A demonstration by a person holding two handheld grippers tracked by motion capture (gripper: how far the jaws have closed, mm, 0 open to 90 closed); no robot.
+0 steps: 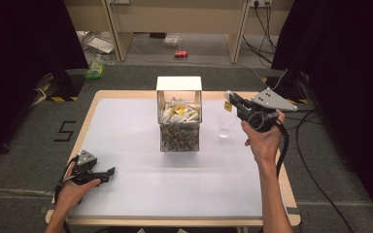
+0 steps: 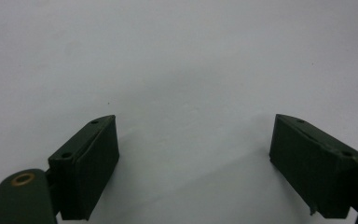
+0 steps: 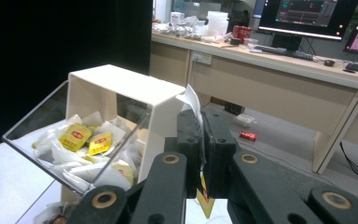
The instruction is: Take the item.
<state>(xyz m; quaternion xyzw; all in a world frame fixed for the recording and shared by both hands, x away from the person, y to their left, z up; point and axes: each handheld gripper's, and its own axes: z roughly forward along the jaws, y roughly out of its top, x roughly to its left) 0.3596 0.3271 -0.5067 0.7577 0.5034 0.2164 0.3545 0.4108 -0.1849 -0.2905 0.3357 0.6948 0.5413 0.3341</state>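
Observation:
A white-framed clear box [image 1: 179,112] full of tea bags [image 3: 86,140] stands at the table's middle back. My right gripper [image 1: 231,100] is held in the air just right of the box, shut on a tea bag [image 3: 192,100] whose yellow tag [image 1: 228,106] hangs below the jaws. A clear plastic cup [image 1: 225,124] stands on the table under and slightly behind that gripper. My left gripper [image 1: 108,173] rests low at the front left of the table, its fingers [image 2: 88,168] wide apart with only bare white surface between them.
The white table top [image 1: 136,160] has a wooden rim. Beyond it lie grey floor, a wooden desk base [image 1: 175,19], a red can [image 1: 180,54] and cables [image 1: 311,160] at the right. Dark curtains flank both sides.

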